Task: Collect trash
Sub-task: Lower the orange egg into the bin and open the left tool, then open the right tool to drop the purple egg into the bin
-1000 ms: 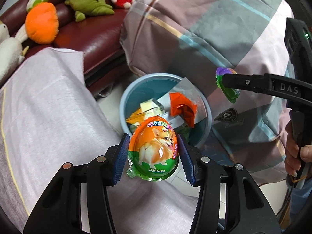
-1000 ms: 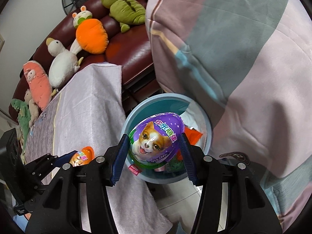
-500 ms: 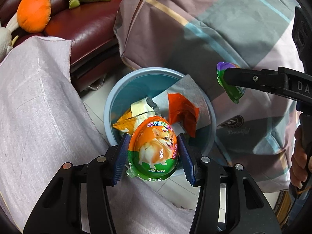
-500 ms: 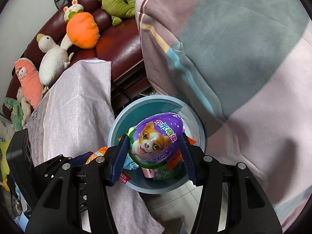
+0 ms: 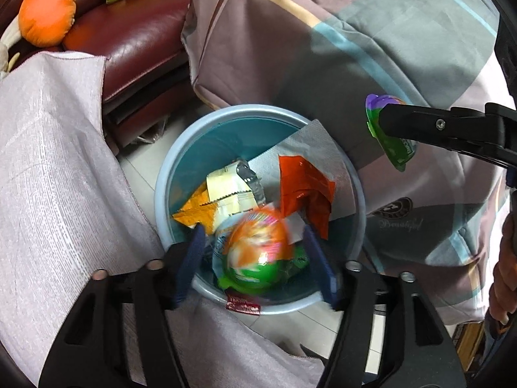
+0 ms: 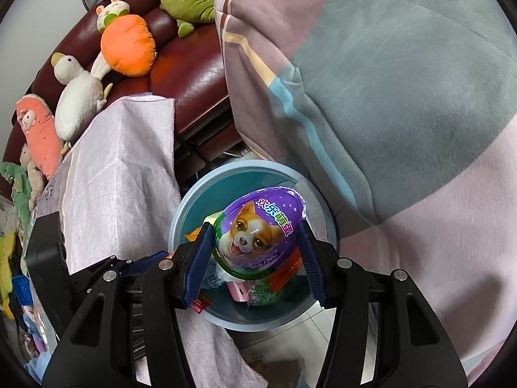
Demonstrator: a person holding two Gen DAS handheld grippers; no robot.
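From my left gripper (image 5: 253, 252) I look down into the blue bin (image 5: 360, 207), and its jaws are opening: the blue pads stand clear on either side of the orange egg package (image 5: 257, 252), which is blurred, touches neither pad and sits inside the bin's near rim among the rubbish. I count that grip as released. Deeper in the bin lie a red wrapper (image 5: 302, 187), a pale yellow and orange wrapper (image 5: 226, 194) and a grey sheet of paper (image 5: 300, 145) leaning against the far right wall. A small dark red packet (image 5: 243, 304) hangs over the near rim. My right gripper (image 6: 258, 255) is clenched on the purple egg package (image 6: 258, 236), the printed dog facing the camera, both pads pressed against its sides, and it hangs above the open bin (image 6: 181, 223). In the left view that same package (image 5: 387, 129) shows edge-on at the right, above and beyond the bin's right rim, pinched by the dark finger (image 5: 429, 126). The bin stands on the tiled floor between a lilac cloth (image 5: 55, 168) on the left and a checked quilt (image 5: 371, 48) on the right. Farther off, a dark red sofa (image 6: 194, 64) carries a carrot plush (image 6: 126, 45), a white duck plush (image 6: 77, 97) and a green plush (image 6: 184, 0).
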